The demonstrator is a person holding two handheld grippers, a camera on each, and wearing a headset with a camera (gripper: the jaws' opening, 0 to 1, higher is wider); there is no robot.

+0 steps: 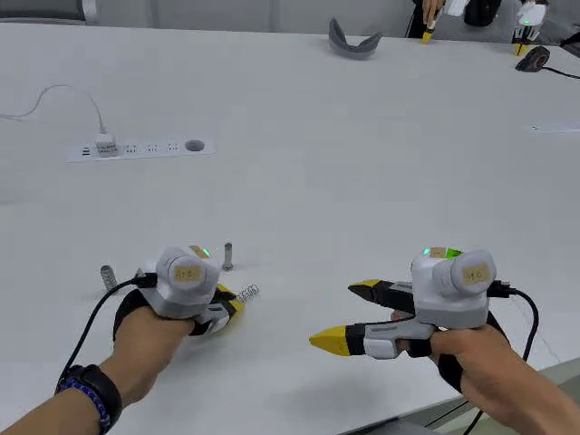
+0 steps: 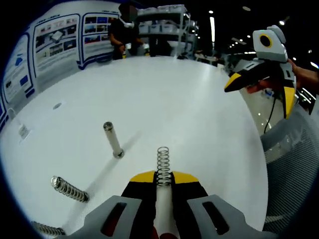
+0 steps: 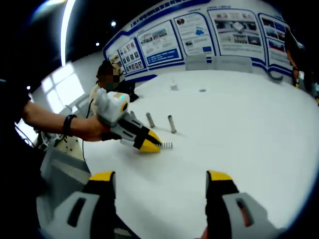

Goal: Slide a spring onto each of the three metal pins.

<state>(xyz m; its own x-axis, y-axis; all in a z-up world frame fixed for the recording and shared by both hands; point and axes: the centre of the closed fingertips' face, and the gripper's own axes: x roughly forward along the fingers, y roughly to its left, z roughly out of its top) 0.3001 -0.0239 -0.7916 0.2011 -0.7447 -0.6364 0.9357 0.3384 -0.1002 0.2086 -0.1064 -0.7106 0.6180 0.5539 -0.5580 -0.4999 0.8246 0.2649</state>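
The big white surface (image 1: 362, 163) holds everything. It is smooth, so a dropped spring could roll far away.

The right tool (image 1: 347, 314) is wide open and holds nothing. It hangs off to the side, well apart from the work.

The left tool (image 2: 163, 179) is squeezed shut on one end of a spring (image 2: 163, 162). Most of the spring sticks out in front. The bare pin (image 2: 113, 140) stands up just ahead of it and a bit to the side. I think the spring goes on that pin next.

The tool pinches only the end, so the spring could bend or pop out if it meets the pin top off-centre. A hard push could also knock the pin over.

A power strip (image 1: 140, 148) and a grey curved thing (image 1: 353, 41) lie far back, not in the way.

Another spring (image 2: 70, 189) stands near the bare pin and seems to sit on its own pin. It is close, so the left tool could bump it. Nothing lies between the held spring and the bare pin.
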